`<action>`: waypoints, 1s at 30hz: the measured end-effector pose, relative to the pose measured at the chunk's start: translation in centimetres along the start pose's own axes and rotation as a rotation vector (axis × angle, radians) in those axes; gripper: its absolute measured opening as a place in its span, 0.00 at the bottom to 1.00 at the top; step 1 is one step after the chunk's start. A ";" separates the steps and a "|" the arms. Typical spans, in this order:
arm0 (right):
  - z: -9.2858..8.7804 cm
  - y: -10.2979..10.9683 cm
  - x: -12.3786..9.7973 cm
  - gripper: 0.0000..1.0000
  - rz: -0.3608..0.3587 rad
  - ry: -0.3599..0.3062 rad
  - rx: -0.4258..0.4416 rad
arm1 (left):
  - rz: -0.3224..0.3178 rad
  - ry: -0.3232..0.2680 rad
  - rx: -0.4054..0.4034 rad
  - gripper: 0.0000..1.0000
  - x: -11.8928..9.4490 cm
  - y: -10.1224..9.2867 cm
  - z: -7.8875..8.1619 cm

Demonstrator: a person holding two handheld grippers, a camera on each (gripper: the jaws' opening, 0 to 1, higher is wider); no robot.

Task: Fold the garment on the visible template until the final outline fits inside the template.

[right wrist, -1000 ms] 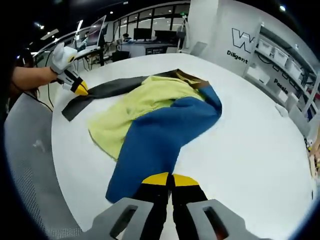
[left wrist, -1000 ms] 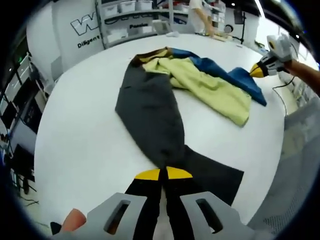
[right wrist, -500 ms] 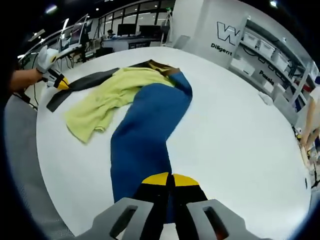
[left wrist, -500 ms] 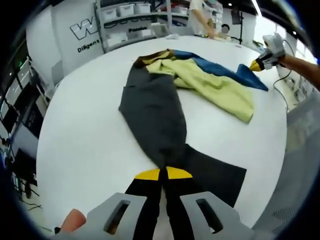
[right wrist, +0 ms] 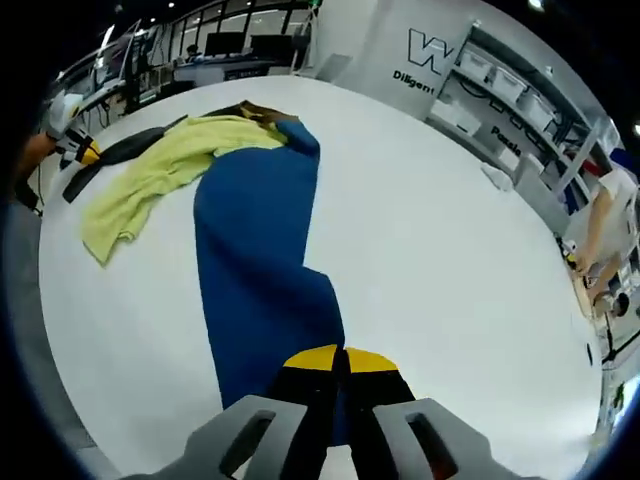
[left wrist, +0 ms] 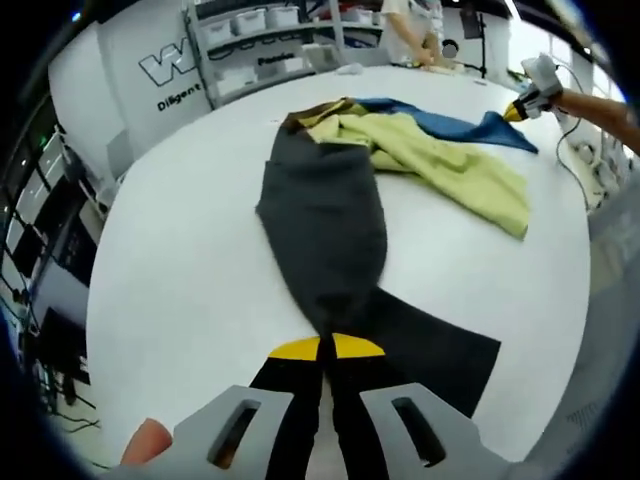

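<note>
A soft cloth garment (left wrist: 330, 230) in three colours lies spread on a smooth white round table (left wrist: 170, 290): a long dark grey panel (left wrist: 325, 225), a crumpled pale yellow panel (left wrist: 440, 165) and a blue panel (right wrist: 255, 250), all meeting at a brownish bunched end (left wrist: 315, 112) near the table's middle. In the left gripper view, the left gripper (left wrist: 327, 348), black with yellow tips, has its jaws pressed together on the near end of the grey panel, which stretches away from it in a tapering strip; the other gripper (left wrist: 520, 108) shows far off at the tip of the blue panel. In the right gripper view, the right gripper (right wrist: 337, 358) is likewise clamped on the near end of the blue panel, which runs straight and flat away from it, the yellow cloth lying rumpled to its left. Beyond the table stand shelves (right wrist: 520, 110) holding pale plastic bins (left wrist: 255, 14); what is in them cannot be told. A person (left wrist: 410, 30) stands at a far bench
</note>
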State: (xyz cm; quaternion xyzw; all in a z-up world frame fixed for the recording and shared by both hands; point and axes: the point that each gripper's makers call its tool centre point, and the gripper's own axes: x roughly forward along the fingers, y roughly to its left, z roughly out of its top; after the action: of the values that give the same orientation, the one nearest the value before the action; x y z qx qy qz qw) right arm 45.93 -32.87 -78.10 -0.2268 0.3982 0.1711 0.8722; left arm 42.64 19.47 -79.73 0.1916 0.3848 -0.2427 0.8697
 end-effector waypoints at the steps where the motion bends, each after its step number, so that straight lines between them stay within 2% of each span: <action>1: 0.0 -0.4 0.3 0.00 -0.003 0.005 -0.002 | 0.004 0.000 -0.001 0.00 0.1 0.2 0.0; 16: -0.7 -4.8 2.1 0.00 -0.044 0.057 0.006 | 0.075 0.026 0.016 0.00 1.4 3.9 0.9; 30: -3.0 -9.1 3.0 0.00 -0.109 0.127 0.004 | 0.131 0.063 0.050 0.00 2.1 6.8 1.1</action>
State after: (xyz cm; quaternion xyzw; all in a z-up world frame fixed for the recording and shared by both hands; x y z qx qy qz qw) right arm 50.33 -41.76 -79.81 -0.2567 0.4402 0.1077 0.8537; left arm 48.42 23.84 -79.64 0.2457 0.3924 -0.1886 0.8661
